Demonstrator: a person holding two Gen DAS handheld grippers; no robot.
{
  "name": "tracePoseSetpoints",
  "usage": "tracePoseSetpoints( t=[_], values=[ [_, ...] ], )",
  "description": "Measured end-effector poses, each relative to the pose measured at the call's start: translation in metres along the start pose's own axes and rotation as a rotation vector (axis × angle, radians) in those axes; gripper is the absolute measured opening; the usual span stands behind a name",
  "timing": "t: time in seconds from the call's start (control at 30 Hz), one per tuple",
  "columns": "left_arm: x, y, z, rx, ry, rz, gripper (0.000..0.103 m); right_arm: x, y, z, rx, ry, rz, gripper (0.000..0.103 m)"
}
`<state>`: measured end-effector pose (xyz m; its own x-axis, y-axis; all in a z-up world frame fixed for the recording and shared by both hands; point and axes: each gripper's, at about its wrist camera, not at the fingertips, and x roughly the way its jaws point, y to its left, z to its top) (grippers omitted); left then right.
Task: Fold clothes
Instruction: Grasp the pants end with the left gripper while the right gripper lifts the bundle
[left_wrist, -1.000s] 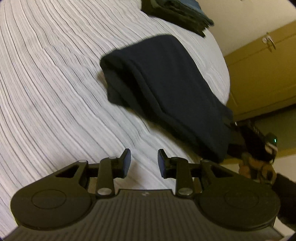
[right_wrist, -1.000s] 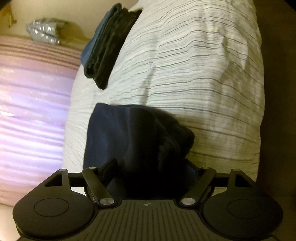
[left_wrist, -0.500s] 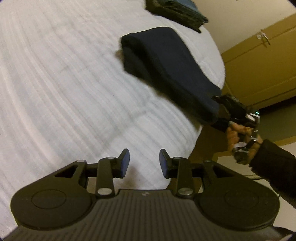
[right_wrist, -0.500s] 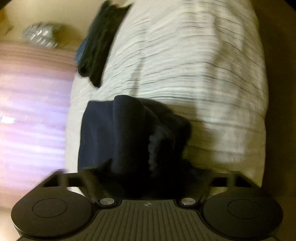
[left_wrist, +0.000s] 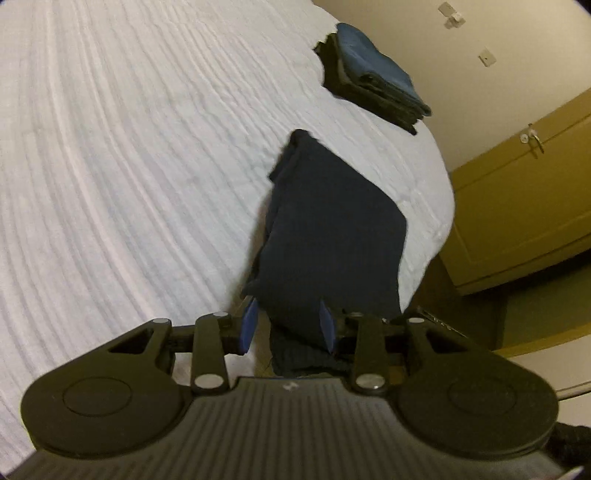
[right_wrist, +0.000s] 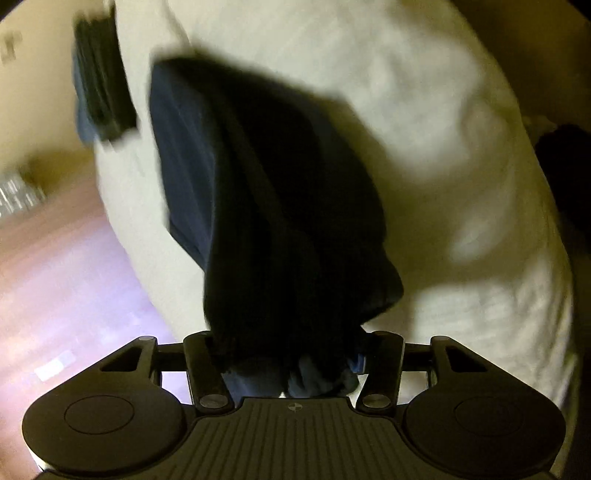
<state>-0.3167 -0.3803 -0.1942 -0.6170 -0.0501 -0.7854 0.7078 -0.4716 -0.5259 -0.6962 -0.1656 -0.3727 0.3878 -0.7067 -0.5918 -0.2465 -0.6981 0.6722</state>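
Low in the right wrist view, the right gripper (right_wrist: 291, 354) pinches a thick bunched end of the dark navy garment (right_wrist: 258, 192), apparently to carry the folded bundle. In the left wrist view the left gripper (left_wrist: 288, 325) stands narrowly parted, its blue pads (left_wrist: 250, 325) flanking the cloth's near end without clearly pressing it. The soft knit stretches up-frame over the ribbed white bedspread (left_wrist: 129, 166). Upper right sits a squared stack of folded clothes (left_wrist: 373, 77).
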Motion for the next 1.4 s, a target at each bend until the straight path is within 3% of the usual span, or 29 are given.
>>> tracePoseSetpoints(
  t=[0.13, 0.27, 0.33, 0.37, 0.43, 0.57, 0.7, 0.77, 0.83, 0.87, 0.97, 1.0, 1.1, 1.23, 1.33, 1.4],
  values=[
    [0.008, 0.014, -0.014, -0.071, 0.008, -0.020, 0.032, -0.020, 0.008, 0.015, -0.089, 0.056, -0.081, 0.062],
    [0.031, 0.018, -0.022, -0.158, 0.013, -0.056, 0.042, -0.066, 0.023, 0.038, -0.157, 0.013, -0.130, 0.062],
    [0.045, 0.015, -0.025, -0.180, 0.018, -0.047, 0.048, -0.086, 0.038, 0.051, -0.204, -0.020, -0.134, 0.074],
    [0.053, 0.013, -0.026, -0.191, 0.021, -0.043, 0.048, -0.090, 0.047, 0.058, -0.246, -0.031, -0.144, 0.086],
    [0.063, 0.009, -0.029, -0.213, 0.012, -0.017, 0.048, -0.090, 0.066, 0.068, -0.339, -0.023, -0.166, 0.088],
    [0.075, 0.008, -0.040, -0.329, -0.029, 0.006, 0.046, -0.064, 0.091, 0.085, -0.487, 0.106, -0.206, 0.088],
    [0.078, 0.003, -0.043, -0.444, -0.082, 0.034, 0.025, -0.021, 0.095, 0.090, -0.553, 0.345, -0.229, 0.087],
    [0.075, -0.005, -0.043, -0.481, -0.101, 0.058, 0.020, -0.003, 0.095, 0.086, -0.570, 0.469, -0.214, 0.087],
    [0.073, -0.015, -0.044, -0.514, -0.109, 0.097, 0.017, 0.011, 0.091, 0.082, -0.554, 0.548, -0.186, 0.075],
    [0.072, -0.019, -0.046, -0.539, -0.114, 0.110, 0.017, 0.018, 0.089, 0.080, -0.545, 0.585, -0.172, 0.062],
    [0.069, -0.031, -0.051, -0.620, -0.131, 0.125, 0.016, 0.021, 0.089, 0.082, -0.555, 0.594, -0.234, 0.008],
    [0.066, -0.036, -0.054, -0.630, -0.141, 0.106, 0.016, 0.022, 0.089, 0.083, -0.559, 0.595, -0.256, 0.007],
    [0.062, -0.048, -0.065, -0.638, -0.165, 0.049, 0.016, -0.006, 0.124, 0.085, -0.660, 0.594, -0.196, 0.007],
    [0.084, -0.031, -0.088, -0.652, -0.144, 0.054, 0.016, -0.021, 0.126, 0.088, -0.767, 0.591, -0.240, 0.007],
    [0.099, -0.007, -0.104, -0.700, -0.129, 0.054, 0.019, 0.002, 0.087, 0.089, -0.723, 0.599, -0.335, 0.008],
    [0.098, -0.002, -0.106, -0.699, -0.131, 0.034, 0.021, 0.005, 0.075, 0.084, -0.712, 0.591, -0.354, 0.008]
  ],
)
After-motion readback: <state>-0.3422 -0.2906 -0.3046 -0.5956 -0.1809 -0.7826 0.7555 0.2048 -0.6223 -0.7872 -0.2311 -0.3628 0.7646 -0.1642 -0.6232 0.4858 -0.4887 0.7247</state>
